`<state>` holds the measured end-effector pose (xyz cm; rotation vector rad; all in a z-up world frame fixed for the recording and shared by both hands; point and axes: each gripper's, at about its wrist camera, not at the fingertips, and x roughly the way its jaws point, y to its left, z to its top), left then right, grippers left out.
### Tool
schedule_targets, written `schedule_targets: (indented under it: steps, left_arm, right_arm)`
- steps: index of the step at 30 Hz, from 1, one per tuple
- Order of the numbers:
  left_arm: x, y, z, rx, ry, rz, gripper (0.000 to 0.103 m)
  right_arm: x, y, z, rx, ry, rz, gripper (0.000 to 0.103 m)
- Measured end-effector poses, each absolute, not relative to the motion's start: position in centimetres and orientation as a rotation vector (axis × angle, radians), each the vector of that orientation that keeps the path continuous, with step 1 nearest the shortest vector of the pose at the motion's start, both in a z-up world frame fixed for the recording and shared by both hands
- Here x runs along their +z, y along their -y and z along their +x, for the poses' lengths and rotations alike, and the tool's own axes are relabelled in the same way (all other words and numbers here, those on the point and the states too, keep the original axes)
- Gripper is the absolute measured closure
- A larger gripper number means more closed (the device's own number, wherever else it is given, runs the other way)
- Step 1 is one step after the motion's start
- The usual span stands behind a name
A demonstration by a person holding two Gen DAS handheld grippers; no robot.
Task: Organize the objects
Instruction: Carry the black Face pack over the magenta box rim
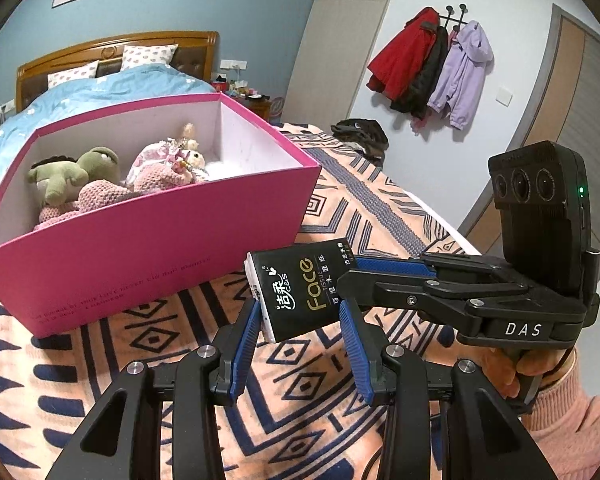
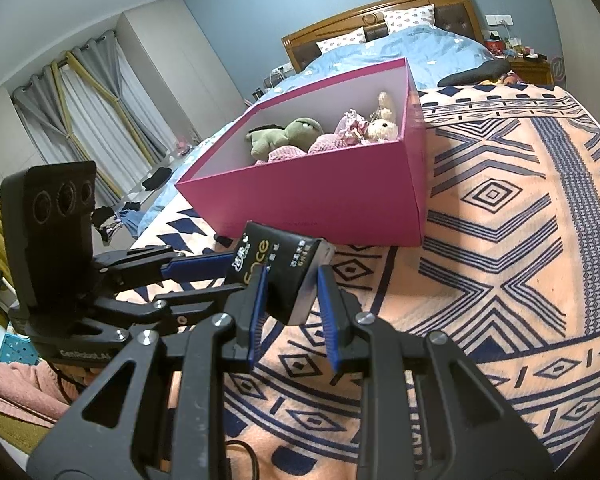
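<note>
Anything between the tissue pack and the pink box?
Nothing: only bare patterned blanket separates the tissue pack from the pink box, clearest in the right wrist view.

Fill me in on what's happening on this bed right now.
A person is tidying with two handheld grippers. Both the left gripper and the right gripper are at a black tissue pack, held up over the patterned blanket; it looks like a handover. The pink box just beyond it is open and already holds a green plush and pink dolls.
</note>
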<state>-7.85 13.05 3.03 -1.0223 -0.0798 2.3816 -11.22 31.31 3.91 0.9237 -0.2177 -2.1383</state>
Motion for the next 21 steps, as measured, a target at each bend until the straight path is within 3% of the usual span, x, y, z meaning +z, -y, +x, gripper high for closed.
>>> schedule_targets:
  steps: [21]
  left_arm:
    - [4.06, -13.13, -8.32, 2.4, 0.074, -0.994, 0.062]
  right_arm:
    - [4.94, -31.32, -11.73, -2.151, 0.207, 0.888, 0.075]
